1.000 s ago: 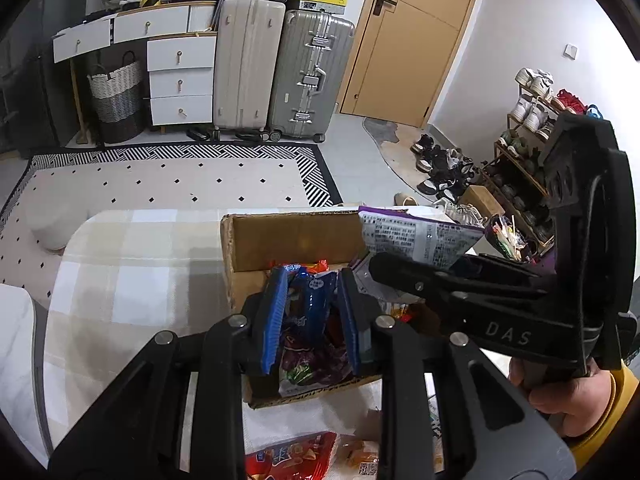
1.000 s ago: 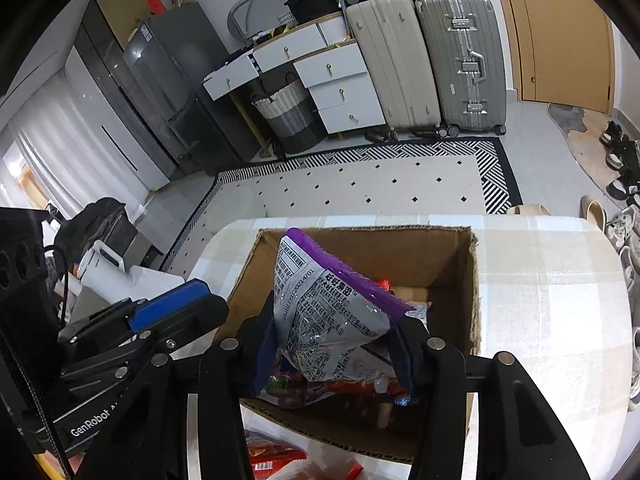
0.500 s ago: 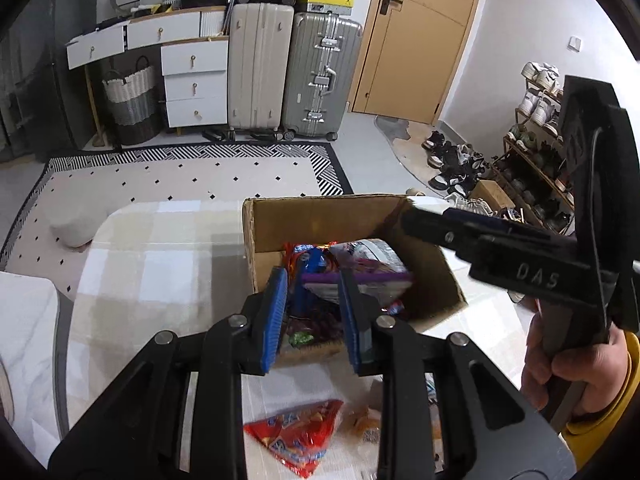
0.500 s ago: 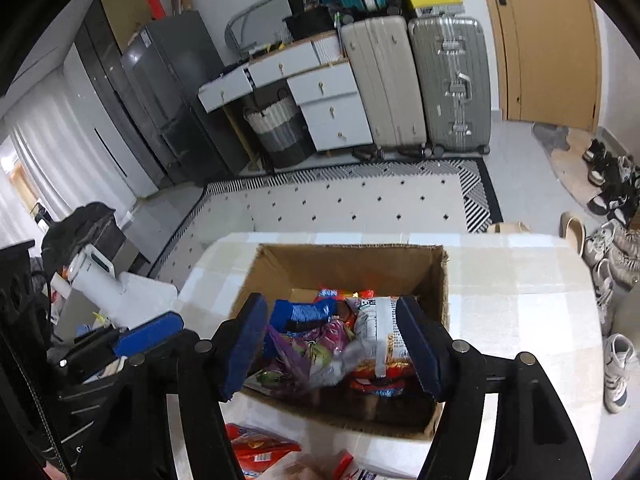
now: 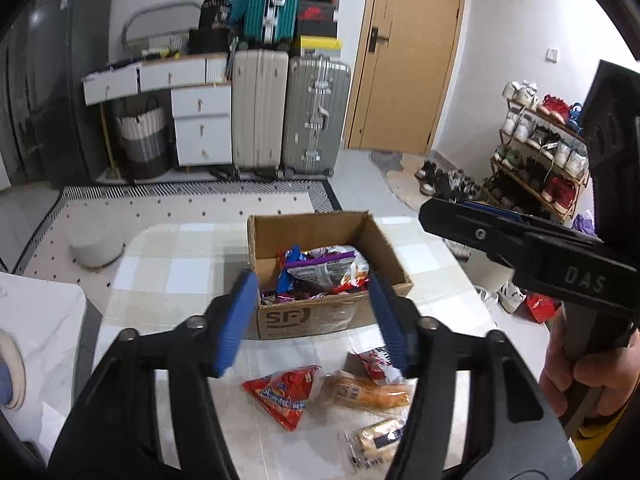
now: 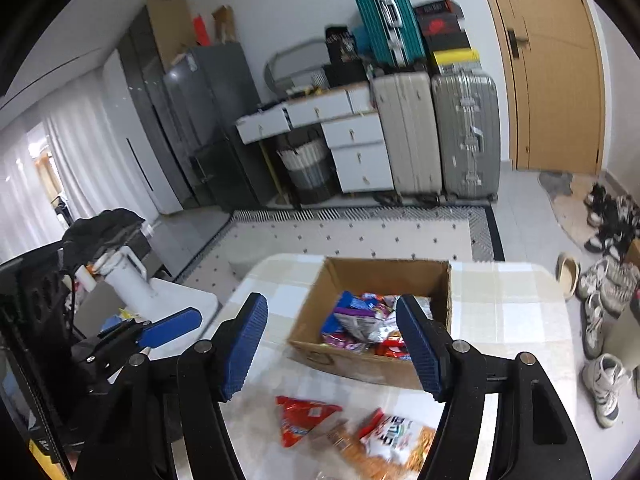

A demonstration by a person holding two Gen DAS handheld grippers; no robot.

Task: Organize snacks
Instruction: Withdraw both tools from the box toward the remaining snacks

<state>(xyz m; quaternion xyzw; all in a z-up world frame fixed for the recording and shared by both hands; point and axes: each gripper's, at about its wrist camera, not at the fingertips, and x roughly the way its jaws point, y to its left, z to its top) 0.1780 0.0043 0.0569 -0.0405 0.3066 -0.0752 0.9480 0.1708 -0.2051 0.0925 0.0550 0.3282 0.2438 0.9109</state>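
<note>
An open cardboard box (image 5: 320,320) (image 6: 348,364) stands on the checked table, filled with snack packets; a purple-edged silver bag (image 5: 324,268) (image 6: 360,322) lies on top. My left gripper (image 5: 312,320) is open and empty, held above the table in front of the box. My right gripper (image 6: 332,344) is open and empty, also raised before the box. On the table near me lie a red triangular packet (image 5: 286,394) (image 6: 302,416), an orange packet (image 5: 370,394), a red-and-white packet (image 6: 394,436) and a small wrapped bar (image 5: 376,440).
The checked table (image 5: 160,272) ends at a rounded far edge. A white side table (image 5: 36,332) stands at the left. Suitcases (image 5: 288,112), drawers and a door stand behind, and a shoe rack (image 5: 540,160) stands at the right.
The right gripper let the purple-edged bag fall into the box and opened. The left gripper released its blue packet and opened wide. Both drew back and up from the box.
</note>
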